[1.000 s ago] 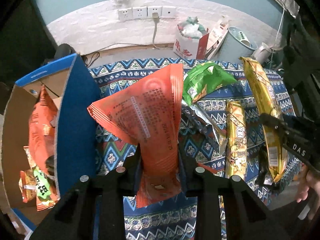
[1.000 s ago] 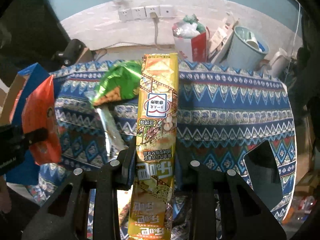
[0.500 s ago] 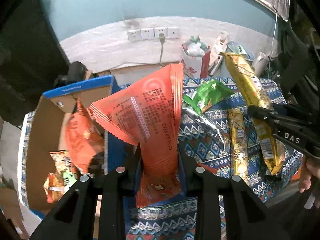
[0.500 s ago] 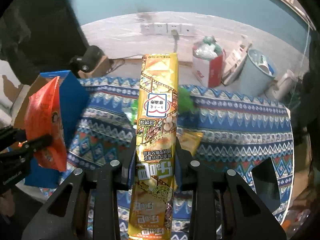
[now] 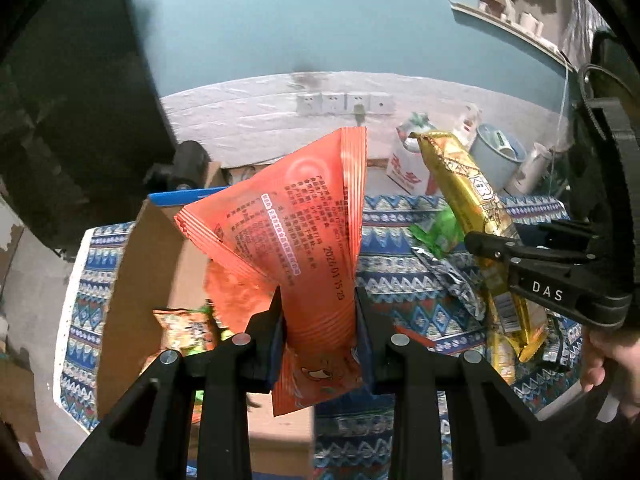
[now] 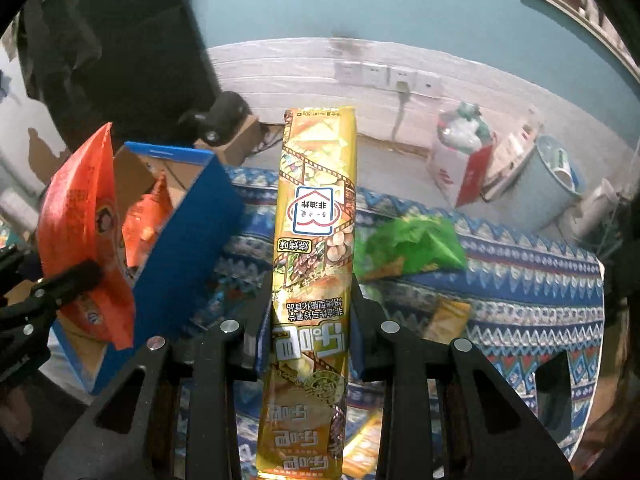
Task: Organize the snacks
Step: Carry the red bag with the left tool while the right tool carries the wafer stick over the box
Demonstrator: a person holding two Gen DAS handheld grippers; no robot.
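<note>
Your surface [image 6: 520, 280] wears a blue patterned cloth, and the big cardboard box [image 5: 160, 264] with blue outer walls sits at its left end, open on top, with orange snack bags [image 6: 140, 224] and a green-printed packet [image 5: 192, 328] inside. Your left gripper [image 5: 318, 312] has its jaws clamped on an orange snack bag [image 5: 296, 232], crinkled and fanned out, held up just beside the box. Your right gripper [image 6: 310, 304] has jaws clamped on a long gold snack pack [image 6: 316, 216], upright above the cloth. A green bag [image 6: 416, 248] lies on the cloth behind it.
</note>
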